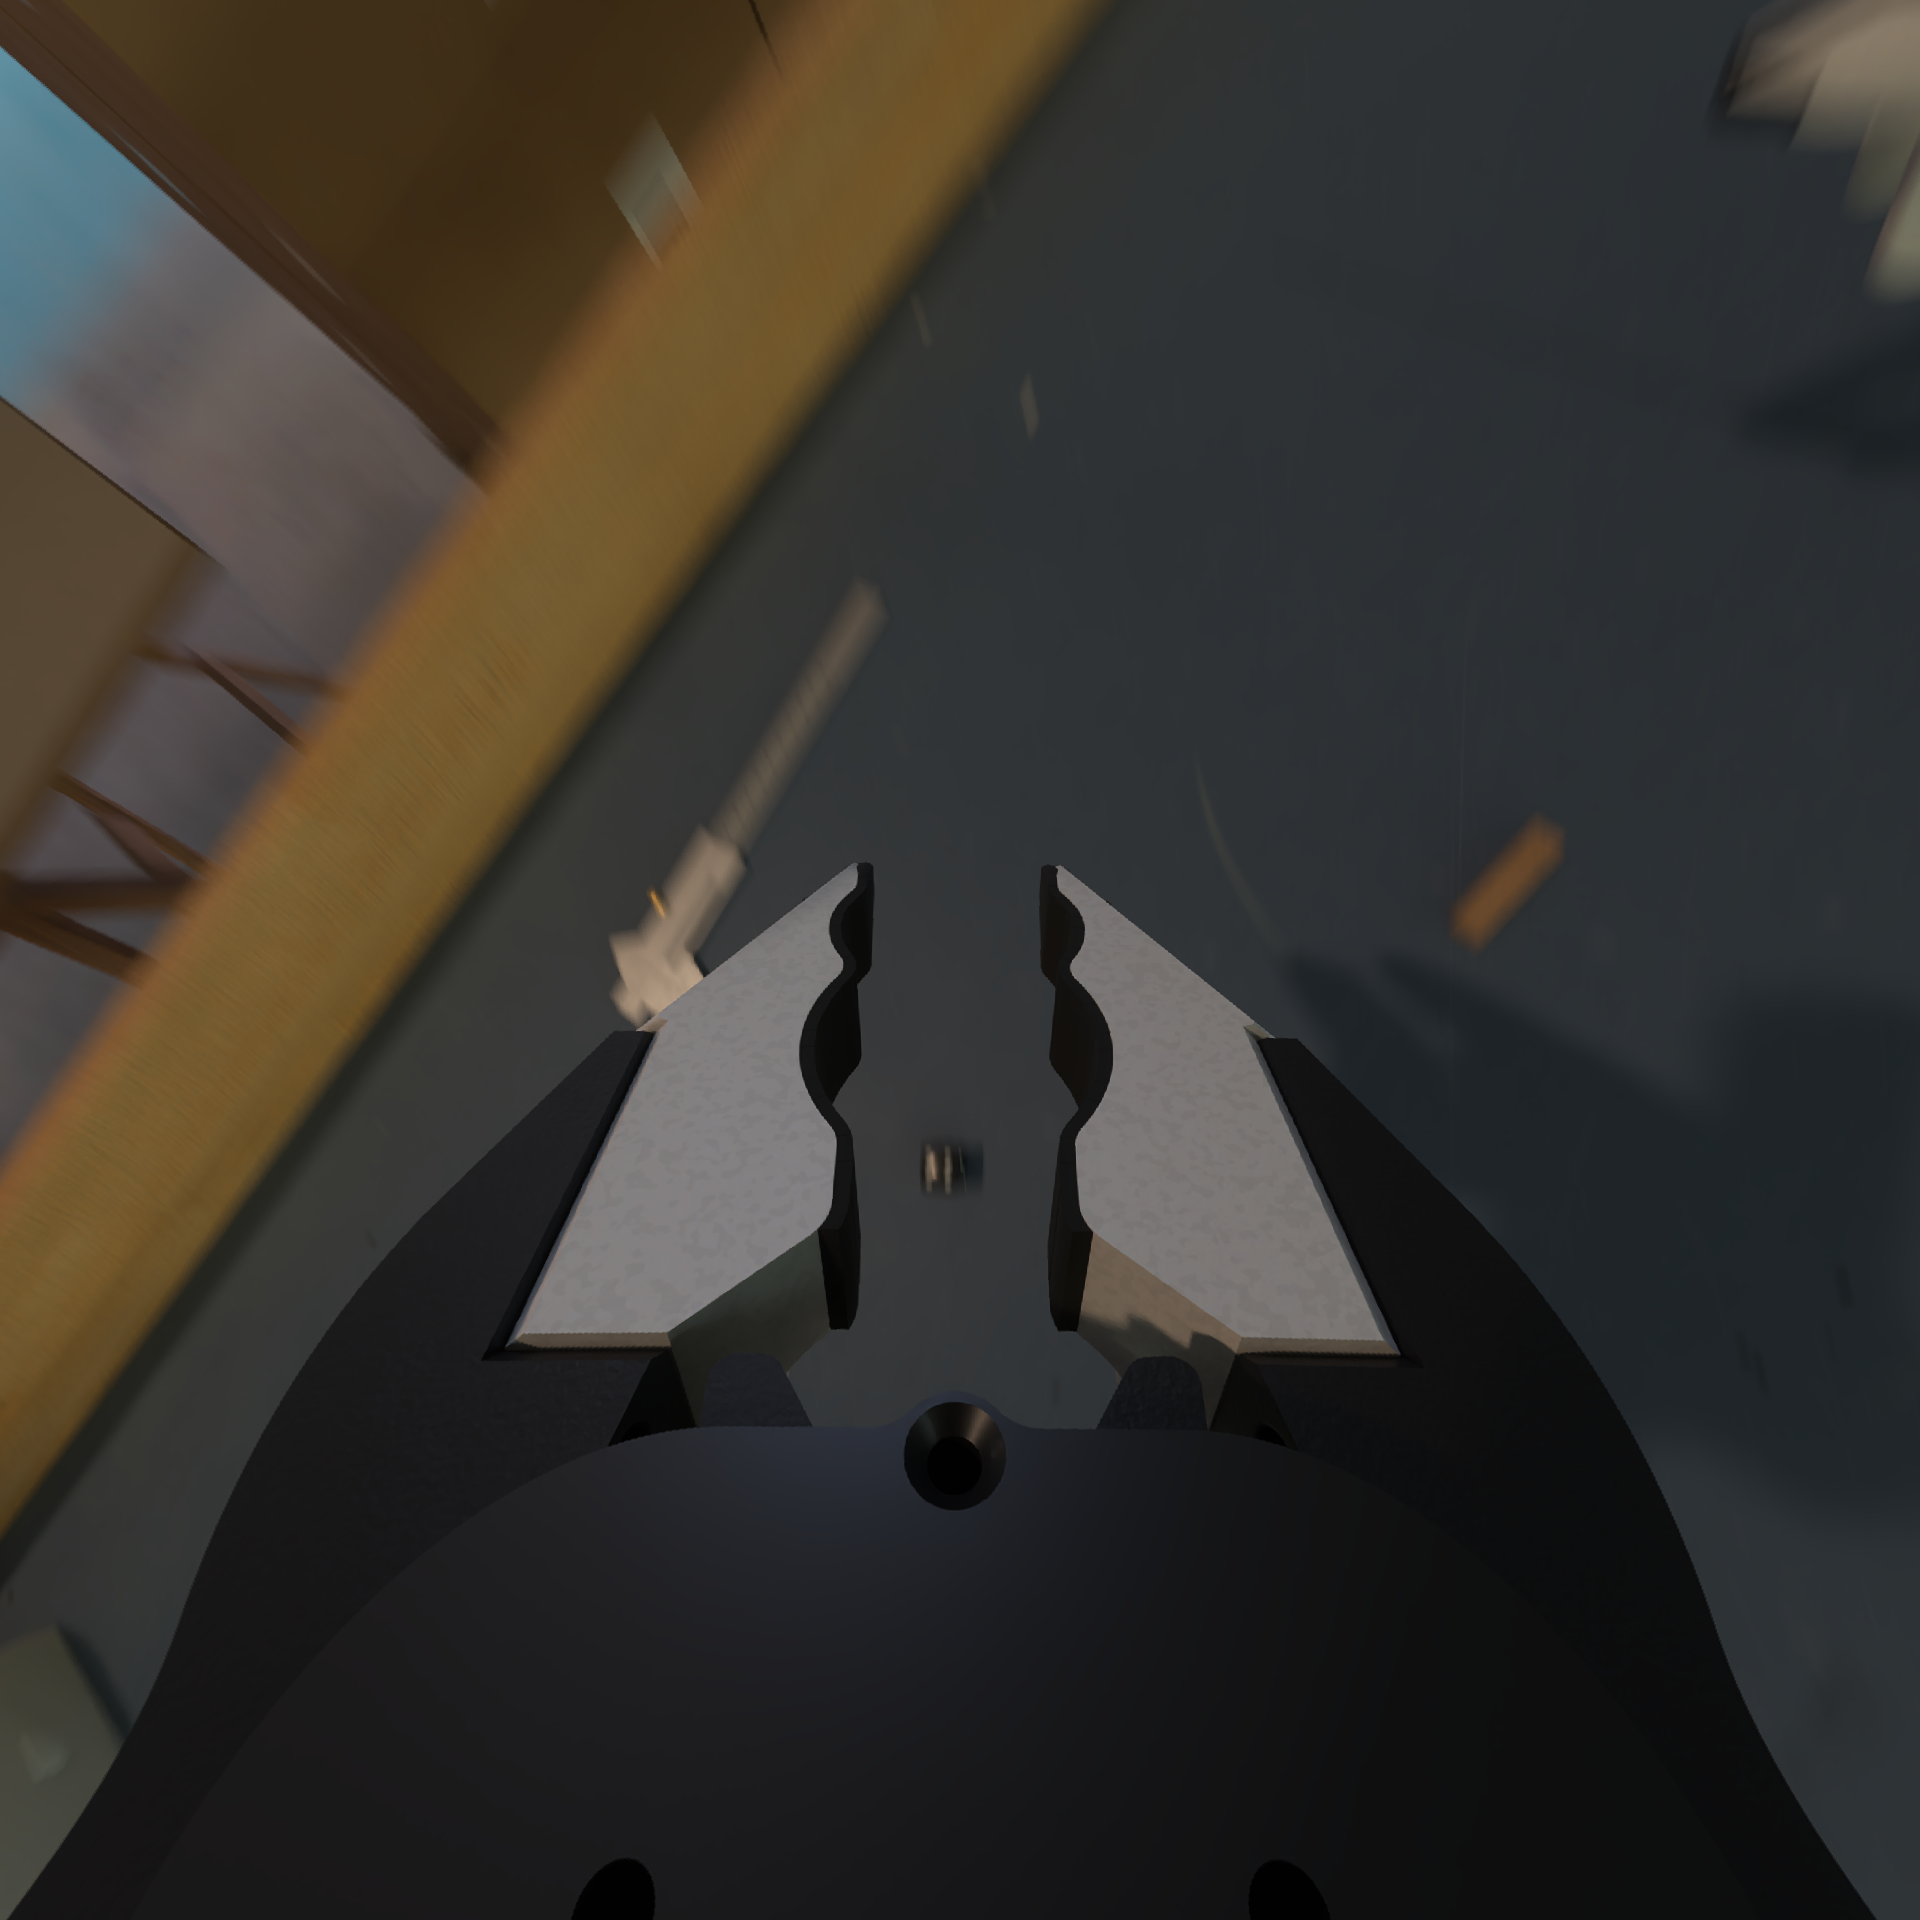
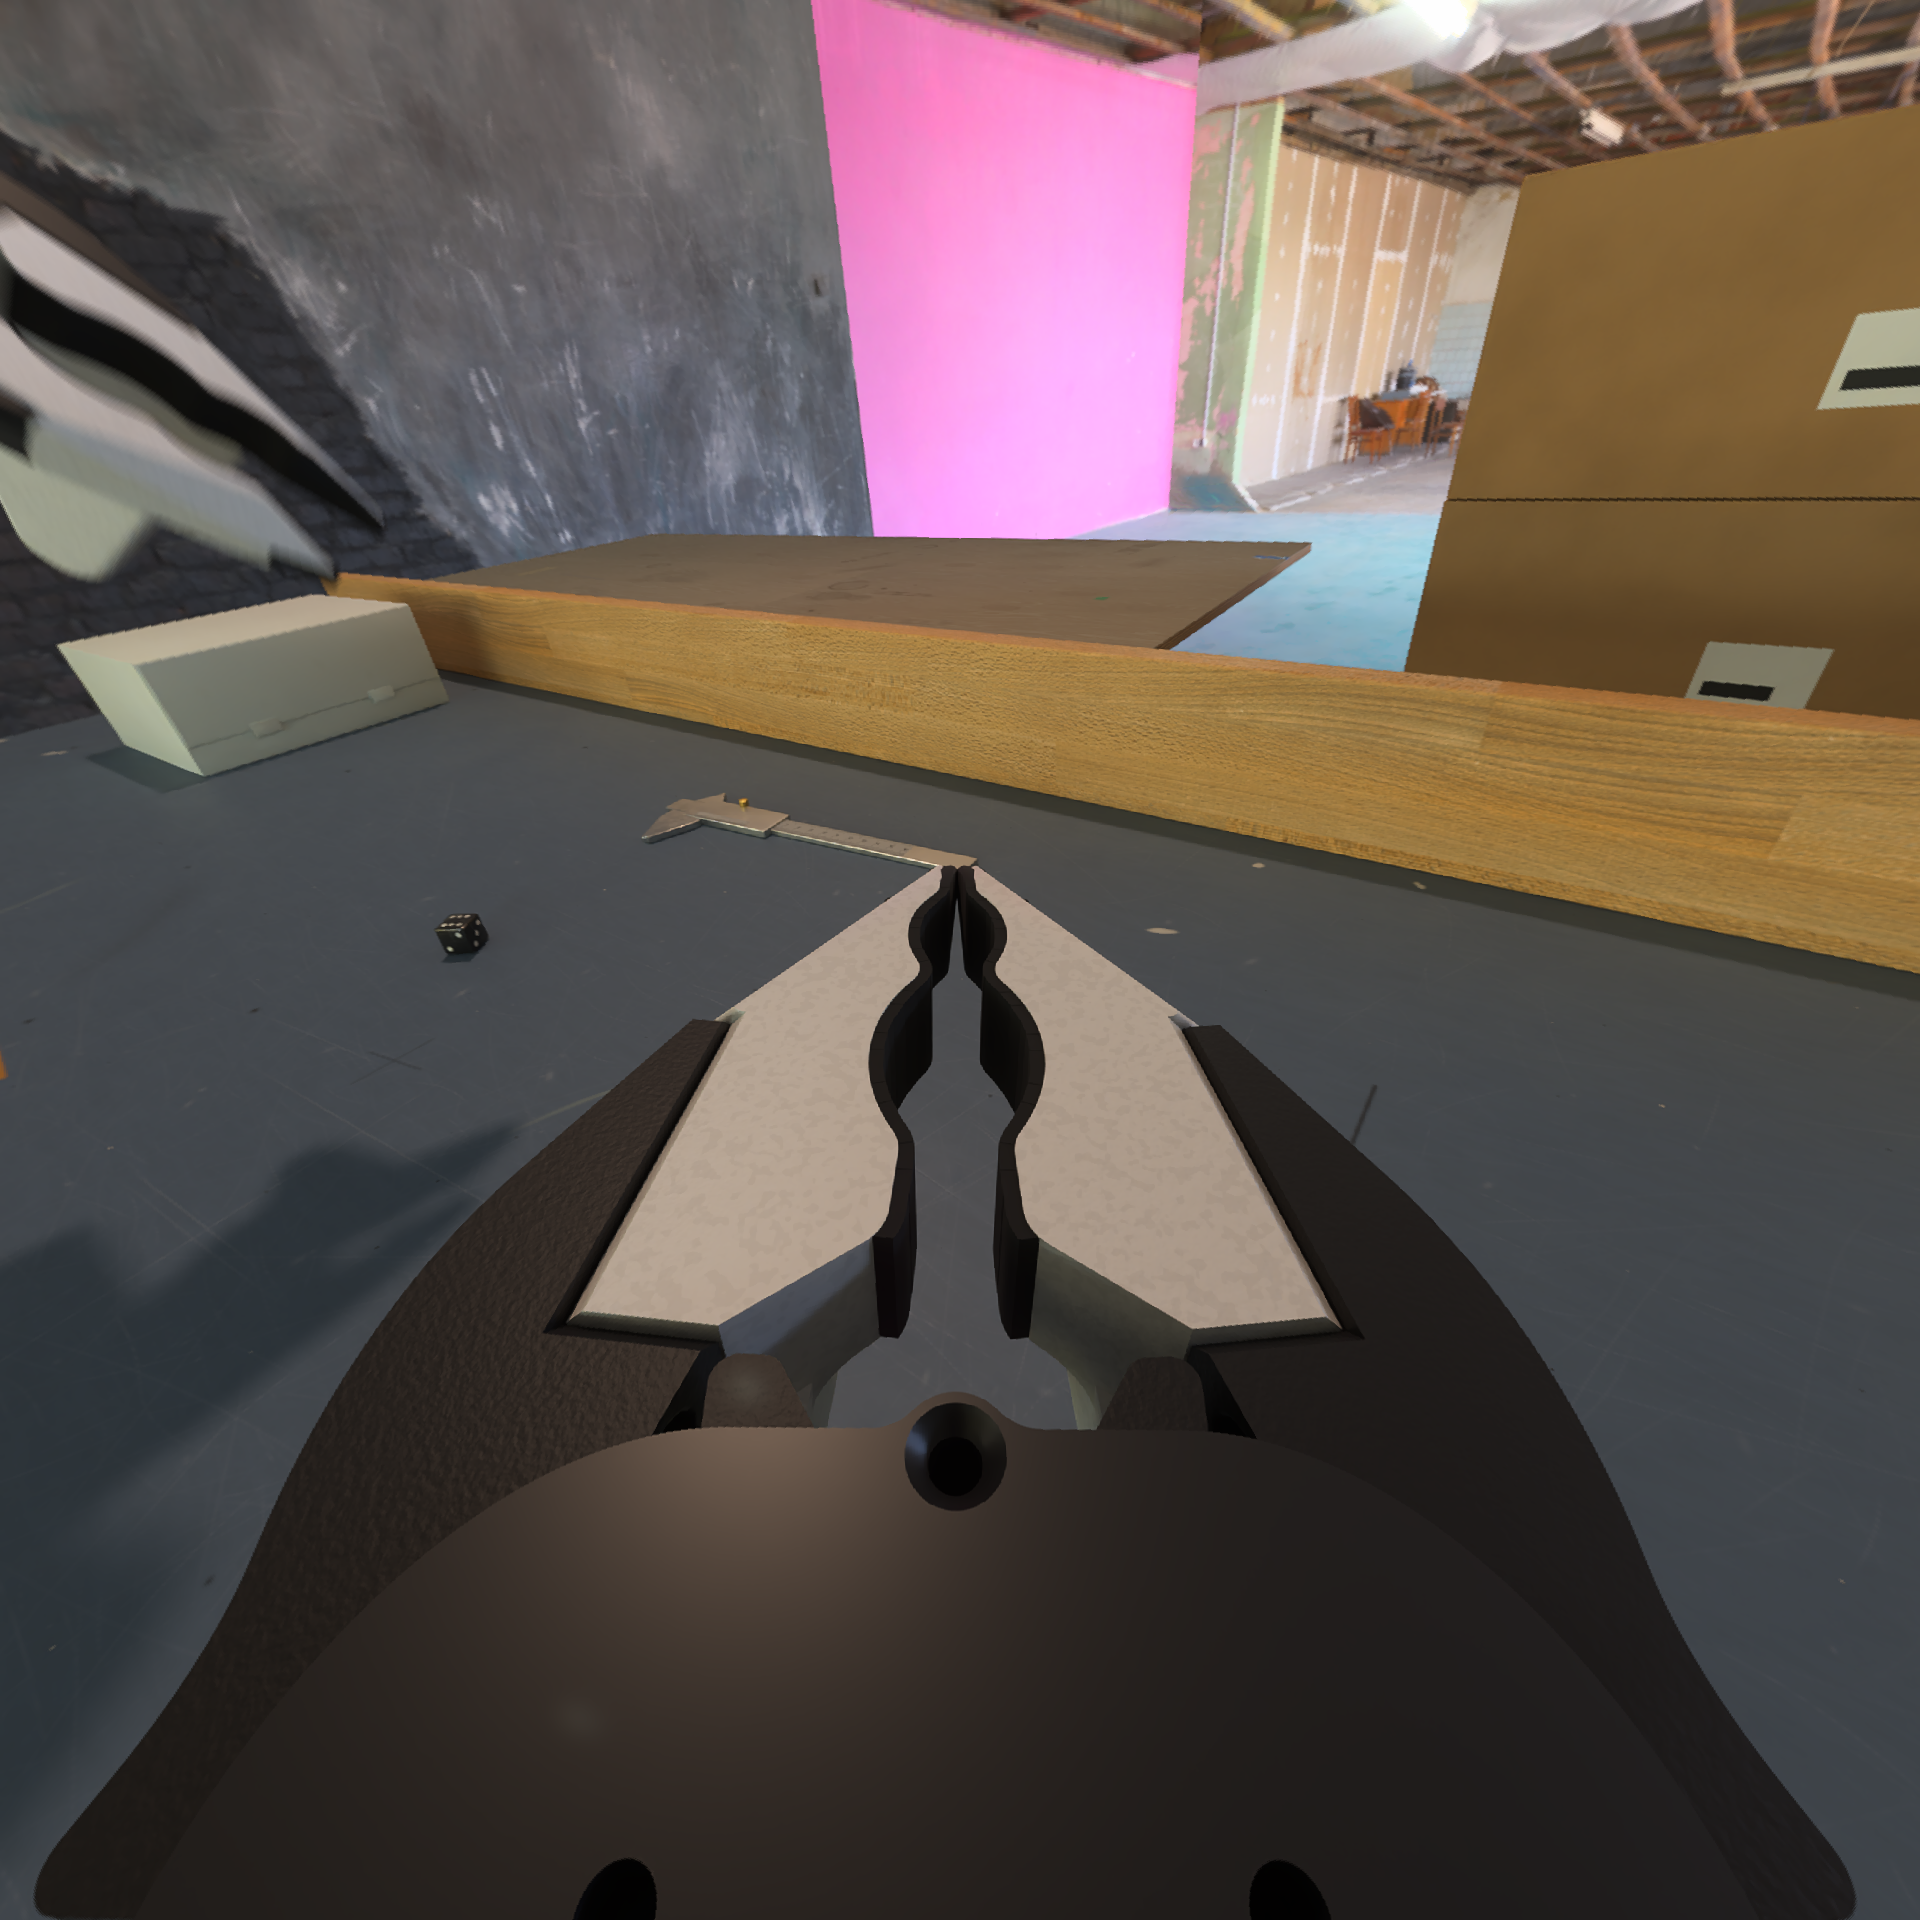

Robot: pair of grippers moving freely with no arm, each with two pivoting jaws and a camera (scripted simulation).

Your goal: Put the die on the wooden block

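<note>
Step in hand: approach to pick. Left gripper (image 1: 956,883) hangs above the die (image 1: 951,1164), jaws apart, die framed between them on the dark grey mat (image 1: 1351,520). Wooden block (image 1: 1507,883) lies well apart. Right gripper (image 2: 954,883) closed, empty. Next: descend, centre, close. Caliper (image 2: 790,826) lies near the wooden beam (image 2: 1143,707); pink wall panel (image 2: 1008,260) behind.

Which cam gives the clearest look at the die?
Right wrist view. The die sits sharp on the dark table, black with white pips, left of the shut right hand-held gripper. The left wrist view shows it only as a small blurred dark shape on the table, seen between the fingers of the open left hand-held gripper.
</note>
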